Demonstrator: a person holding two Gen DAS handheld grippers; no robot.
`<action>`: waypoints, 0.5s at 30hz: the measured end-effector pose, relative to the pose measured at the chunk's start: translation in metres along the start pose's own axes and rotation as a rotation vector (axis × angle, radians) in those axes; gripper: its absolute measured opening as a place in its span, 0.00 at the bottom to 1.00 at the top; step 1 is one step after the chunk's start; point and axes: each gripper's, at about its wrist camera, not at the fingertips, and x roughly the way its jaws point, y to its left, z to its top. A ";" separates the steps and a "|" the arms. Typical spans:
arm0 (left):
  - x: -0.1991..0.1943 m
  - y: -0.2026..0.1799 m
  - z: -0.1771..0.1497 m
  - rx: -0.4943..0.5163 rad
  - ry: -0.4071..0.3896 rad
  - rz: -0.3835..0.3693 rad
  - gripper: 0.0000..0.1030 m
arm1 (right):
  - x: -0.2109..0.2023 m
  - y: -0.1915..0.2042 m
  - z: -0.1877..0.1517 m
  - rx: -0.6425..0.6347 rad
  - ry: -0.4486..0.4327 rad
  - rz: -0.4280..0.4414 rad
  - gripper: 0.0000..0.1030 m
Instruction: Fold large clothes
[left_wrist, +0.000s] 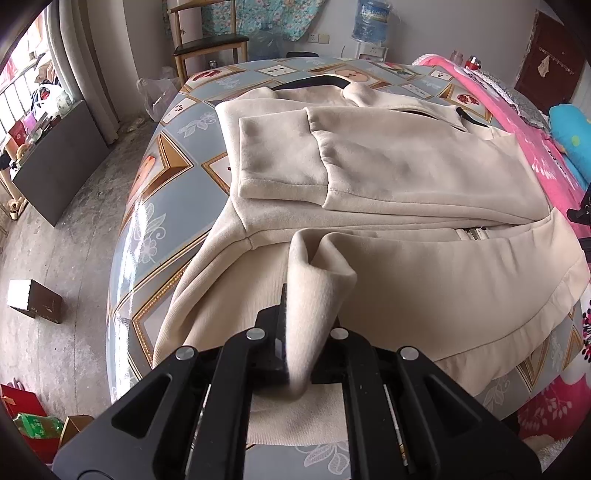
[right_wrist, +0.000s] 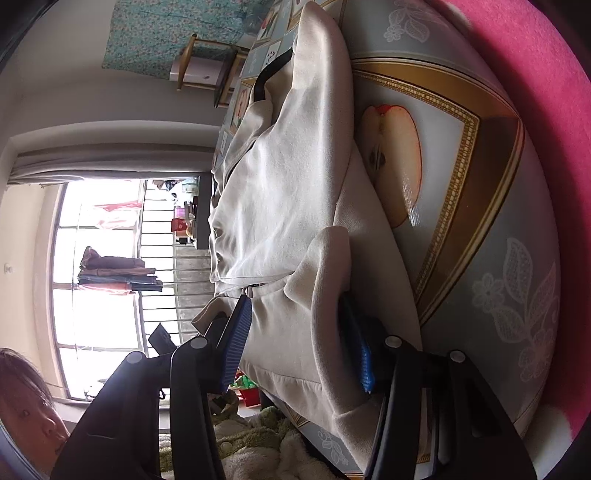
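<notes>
A large cream zip-up sweatshirt (left_wrist: 388, 173) lies flat on a table (left_wrist: 162, 206) with a patterned blue and gold cloth, both sleeves folded across its chest. My left gripper (left_wrist: 306, 325) is shut on a pinched fold of the hem (left_wrist: 317, 280) and lifts it slightly. In the right wrist view the camera is rolled sideways. My right gripper (right_wrist: 295, 354) has its blue-padded fingers (right_wrist: 236, 343) spread apart, with the sweatshirt's bottom corner (right_wrist: 295, 332) lying between them; the fabric covers most of the lower finger.
A pink blanket (left_wrist: 517, 110) lies along the table's right side. A wooden chair (left_wrist: 210, 40) and a water bottle (left_wrist: 369, 18) stand beyond the far end. Boxes (left_wrist: 35, 299) sit on the floor at left. A barred window (right_wrist: 110, 266) shows in the right wrist view.
</notes>
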 end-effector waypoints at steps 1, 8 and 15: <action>0.000 0.000 0.000 -0.001 -0.001 -0.002 0.05 | -0.001 0.001 -0.002 -0.004 0.003 0.002 0.47; 0.001 0.001 0.000 0.000 -0.004 -0.010 0.06 | -0.004 0.009 -0.007 -0.053 -0.003 -0.056 0.36; 0.001 0.001 0.000 0.001 -0.006 -0.009 0.06 | 0.008 0.045 -0.022 -0.294 -0.021 -0.335 0.24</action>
